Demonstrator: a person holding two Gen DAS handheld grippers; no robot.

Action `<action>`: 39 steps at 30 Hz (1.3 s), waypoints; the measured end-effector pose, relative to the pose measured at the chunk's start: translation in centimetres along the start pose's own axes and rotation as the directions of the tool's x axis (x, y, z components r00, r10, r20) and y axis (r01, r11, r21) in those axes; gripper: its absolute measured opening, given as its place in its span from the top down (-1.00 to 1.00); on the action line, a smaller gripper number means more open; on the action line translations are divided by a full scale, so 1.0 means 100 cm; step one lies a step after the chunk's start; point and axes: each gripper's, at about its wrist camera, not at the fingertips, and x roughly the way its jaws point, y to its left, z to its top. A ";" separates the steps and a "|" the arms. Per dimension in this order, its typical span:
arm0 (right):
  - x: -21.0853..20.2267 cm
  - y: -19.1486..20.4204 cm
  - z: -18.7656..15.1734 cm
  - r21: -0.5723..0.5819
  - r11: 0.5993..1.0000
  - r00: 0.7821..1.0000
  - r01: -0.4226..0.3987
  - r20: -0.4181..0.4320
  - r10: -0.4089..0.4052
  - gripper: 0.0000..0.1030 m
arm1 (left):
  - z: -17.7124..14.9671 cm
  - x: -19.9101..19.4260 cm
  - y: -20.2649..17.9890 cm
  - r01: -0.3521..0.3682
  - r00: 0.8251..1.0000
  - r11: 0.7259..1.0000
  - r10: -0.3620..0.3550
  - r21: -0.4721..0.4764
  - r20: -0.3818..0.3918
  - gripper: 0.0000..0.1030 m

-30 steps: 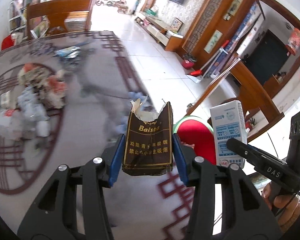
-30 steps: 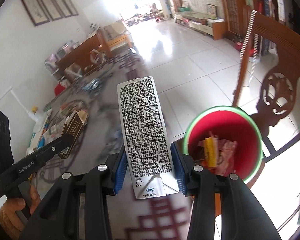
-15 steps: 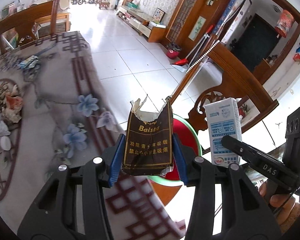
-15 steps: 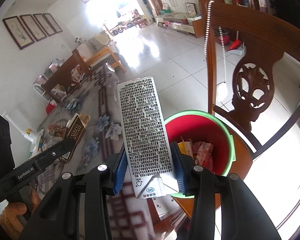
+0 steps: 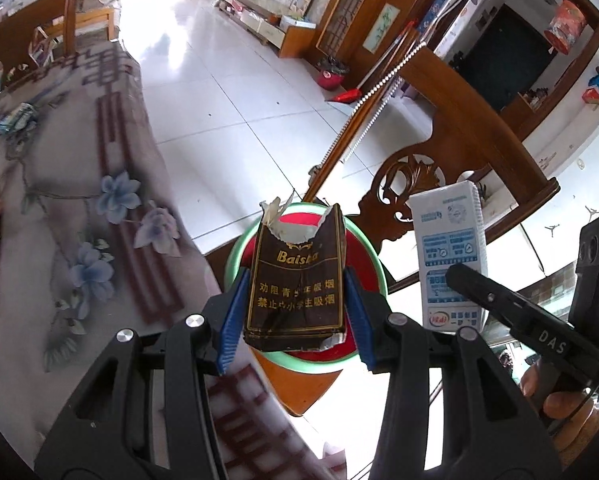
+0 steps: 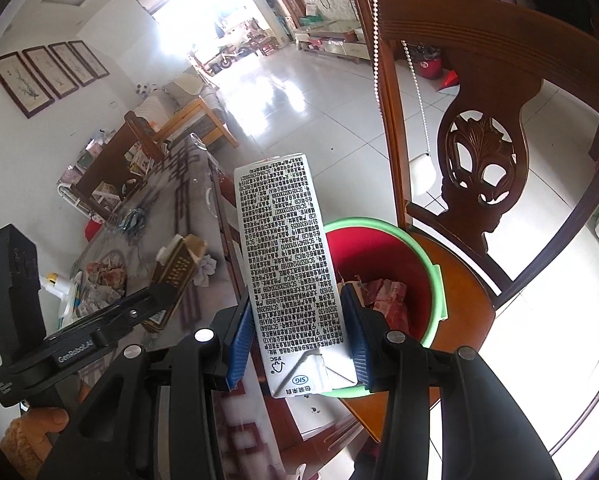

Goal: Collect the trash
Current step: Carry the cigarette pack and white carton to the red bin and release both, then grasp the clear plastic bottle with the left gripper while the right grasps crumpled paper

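My left gripper [image 5: 293,316] is shut on a torn brown cigarette pack [image 5: 297,280], held upright just above the red bucket with a green rim [image 5: 235,252]. My right gripper [image 6: 295,336] is shut on a white milk carton [image 6: 287,272] covered in black print, at the left rim of the same bucket [image 6: 383,264]. The bucket stands on a wooden chair seat [image 6: 459,280] and holds crumpled wrappers [image 6: 387,300]. In the left wrist view the carton [image 5: 449,256] and the right gripper [image 5: 455,276] show at the right. In the right wrist view the pack [image 6: 175,268] and the left gripper [image 6: 161,294] show at the left.
A table with a flowered cloth [image 5: 79,220] lies to the left, its edge next to the bucket; more litter [image 6: 103,276] sits further along it. The carved chair back [image 6: 479,160] rises behind the bucket. White tiled floor [image 5: 219,100] stretches beyond. A hand [image 5: 559,404] grips the right tool.
Both grippers have travelled from over the table past its edge toward the bucket, which now sits much closer under them. Each still holds its item the same way.
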 end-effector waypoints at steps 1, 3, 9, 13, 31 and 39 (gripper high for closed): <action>0.001 -0.002 0.000 0.000 1.000 1.000 0.000 -0.003 0.000 0.23 | 0.001 0.003 -0.002 0.004 1.000 1.000 -0.004 -0.001 -0.004 0.13; 0.004 -0.004 0.001 -0.002 1.000 1.000 0.003 -0.009 -0.003 0.23 | 0.003 0.009 -0.005 0.018 1.000 1.000 -0.018 -0.008 -0.014 0.14; 0.011 -0.012 0.006 0.006 1.000 0.999 -0.018 -0.029 0.018 0.19 | 0.004 0.014 -0.009 0.029 1.000 0.999 -0.029 -0.019 -0.001 -0.50; 0.017 -0.016 0.010 0.034 0.999 1.000 -0.013 -0.028 0.014 -0.16 | 0.000 0.009 -0.002 0.006 1.000 0.999 -0.006 -0.031 -0.005 -0.52; 0.051 0.041 -0.006 -0.034 0.998 0.993 -0.053 -0.103 0.050 -0.16 | -0.059 -0.118 0.249 -0.293 0.878 0.636 0.475 -0.714 0.062 -0.69; 0.062 0.094 -0.027 -0.073 0.997 0.993 -0.034 -0.118 0.025 -0.16 | -0.082 -0.160 0.369 -0.199 0.853 0.400 0.520 -0.895 0.043 -0.75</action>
